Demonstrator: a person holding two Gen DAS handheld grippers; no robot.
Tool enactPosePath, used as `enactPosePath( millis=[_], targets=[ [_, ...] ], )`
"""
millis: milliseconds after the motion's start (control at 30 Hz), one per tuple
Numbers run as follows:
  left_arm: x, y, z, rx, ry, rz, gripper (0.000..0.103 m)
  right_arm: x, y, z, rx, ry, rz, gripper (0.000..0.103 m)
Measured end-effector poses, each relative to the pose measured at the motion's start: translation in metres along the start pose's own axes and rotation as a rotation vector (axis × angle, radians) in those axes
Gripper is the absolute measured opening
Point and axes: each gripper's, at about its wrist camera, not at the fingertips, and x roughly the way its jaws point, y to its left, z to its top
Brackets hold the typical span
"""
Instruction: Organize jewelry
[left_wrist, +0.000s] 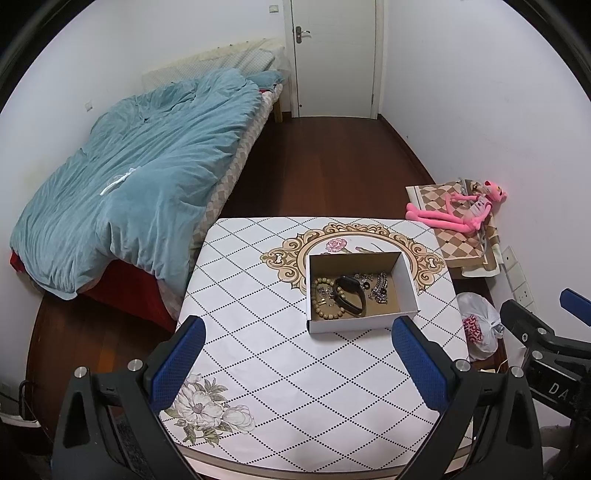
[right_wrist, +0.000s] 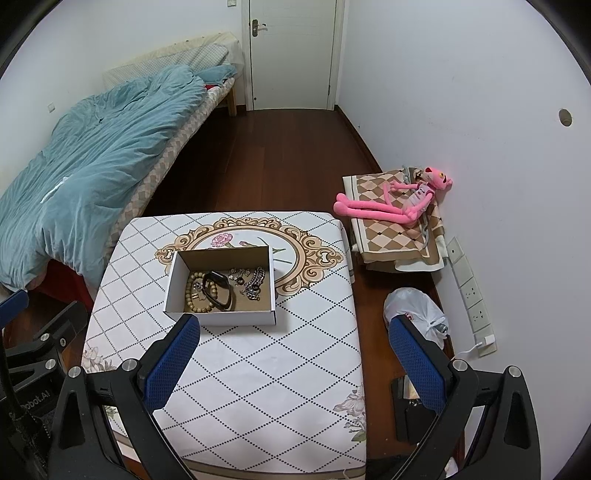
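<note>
A white cardboard box (left_wrist: 354, 325) (right_wrist: 221, 318) stands on the patterned table (left_wrist: 266, 354) (right_wrist: 266, 369). Inside lie a wooden bead bracelet (left_wrist: 320, 301) (right_wrist: 194, 291), a black band (left_wrist: 351, 295) (right_wrist: 218, 291) and silver chain pieces (left_wrist: 378, 288) (right_wrist: 253, 282). My left gripper (left_wrist: 299, 328) is open and empty, above the table just short of the box. My right gripper (right_wrist: 295, 328) is open and empty, above the table's right side, its left finger near the box's front wall. Each gripper shows at the edge of the other's view.
A bed with a teal duvet (left_wrist: 129, 184) (right_wrist: 81, 166) stands left of the table. A pink plush toy (left_wrist: 465, 210) (right_wrist: 399, 203) lies on folded cloth at the right wall. A white plastic bag (left_wrist: 478, 325) (right_wrist: 413, 310) sits on the floor. A door (left_wrist: 332, 55) is at the back.
</note>
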Motion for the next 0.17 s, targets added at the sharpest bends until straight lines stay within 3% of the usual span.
enactPosePath(
  millis=[167],
  targets=[
    [-0.0015, 0.0022, 0.0, -0.009, -0.004, -0.014, 0.103, -0.0001, -0.0005, 0.0011, 0.001, 0.001, 0.003, 0.103]
  ],
)
